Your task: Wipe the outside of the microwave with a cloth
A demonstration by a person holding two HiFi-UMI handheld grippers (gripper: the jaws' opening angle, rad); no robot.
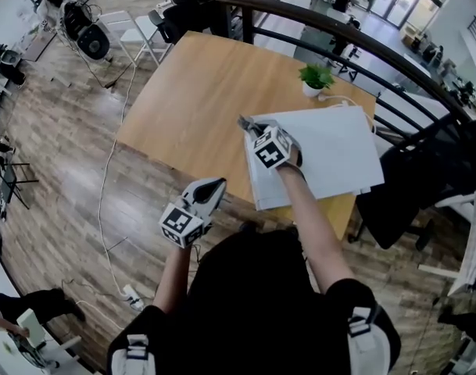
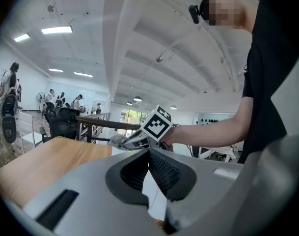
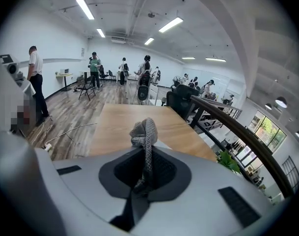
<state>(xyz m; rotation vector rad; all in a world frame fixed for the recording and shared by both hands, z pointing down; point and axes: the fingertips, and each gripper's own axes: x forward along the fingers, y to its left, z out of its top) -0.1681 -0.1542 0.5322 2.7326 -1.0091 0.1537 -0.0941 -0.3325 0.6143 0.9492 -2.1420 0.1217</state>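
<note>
Evidently poised to wipe, the right gripper has its jaws clamped on the grey cloth at the corner of the white microwave, which sits on the table; the left gripper, jaws together and empty, hangs clear

cloth: is looking like coarse, rough grey knit
microwave: is showing a smooth, matt white casing
table: is showing smooth pale wood
floor: is showing streaky grey-brown wood planks
right gripper: is showing matt grey plastic
</note>
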